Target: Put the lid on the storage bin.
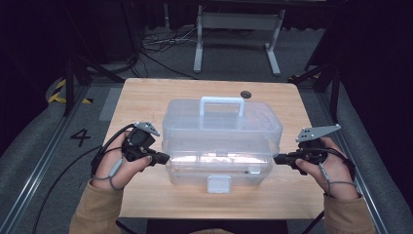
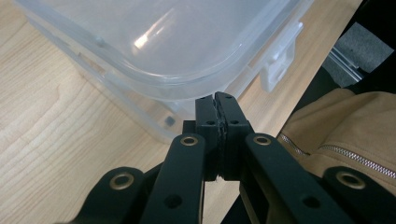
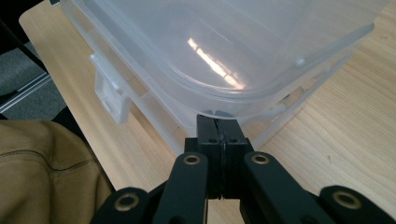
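A clear plastic storage box [image 1: 221, 131] with a white handle [image 1: 222, 103] stands in the middle of the wooden table [image 1: 146, 97]. Its front latch [image 1: 218, 184] hangs down, and the lid sits slightly raised over the base at the front. My left gripper [image 1: 165, 158] is shut, and its tips touch the box's left side just under the lid rim [image 2: 163, 88]. My right gripper [image 1: 276, 159] is shut too and meets the right side under the rim [image 3: 224, 100]. Nothing sits between either pair of jaws [image 2: 215, 99] [image 3: 216, 120].
A small dark round spot [image 1: 245, 94] lies on the table behind the box. A grey metal stand [image 1: 238, 22] and loose cables are on the floor beyond the table. The person's tan sleeves [image 1: 97, 209] reach in over the front edge.
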{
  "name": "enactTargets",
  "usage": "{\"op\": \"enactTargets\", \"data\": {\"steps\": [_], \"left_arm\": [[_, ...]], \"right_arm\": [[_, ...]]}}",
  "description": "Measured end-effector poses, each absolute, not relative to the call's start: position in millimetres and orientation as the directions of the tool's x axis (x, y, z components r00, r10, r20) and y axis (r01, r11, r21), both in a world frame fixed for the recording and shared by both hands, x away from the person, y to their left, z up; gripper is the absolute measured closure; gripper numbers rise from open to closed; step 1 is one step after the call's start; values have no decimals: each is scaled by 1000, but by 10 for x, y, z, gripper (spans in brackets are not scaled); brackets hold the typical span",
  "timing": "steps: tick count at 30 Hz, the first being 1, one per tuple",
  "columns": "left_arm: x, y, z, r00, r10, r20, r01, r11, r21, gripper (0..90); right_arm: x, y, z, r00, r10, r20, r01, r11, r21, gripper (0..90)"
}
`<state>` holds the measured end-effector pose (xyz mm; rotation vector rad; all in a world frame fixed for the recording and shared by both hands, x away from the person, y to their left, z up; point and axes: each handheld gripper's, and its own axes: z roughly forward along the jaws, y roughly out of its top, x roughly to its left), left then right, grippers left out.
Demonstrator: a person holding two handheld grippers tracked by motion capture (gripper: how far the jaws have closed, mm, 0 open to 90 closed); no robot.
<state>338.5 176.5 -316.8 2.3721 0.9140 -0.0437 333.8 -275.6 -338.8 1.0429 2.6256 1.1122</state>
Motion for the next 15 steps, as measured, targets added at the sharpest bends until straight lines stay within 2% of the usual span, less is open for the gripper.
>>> {"op": "enactTargets", "data": {"steps": [15], "left_arm": [[3412, 1743, -3237, 757, 615, -222, 638, -620, 457, 888]], "right_arm": [[3354, -2725, -3445, -766, 623, 158, 569, 543, 617, 900]]}}
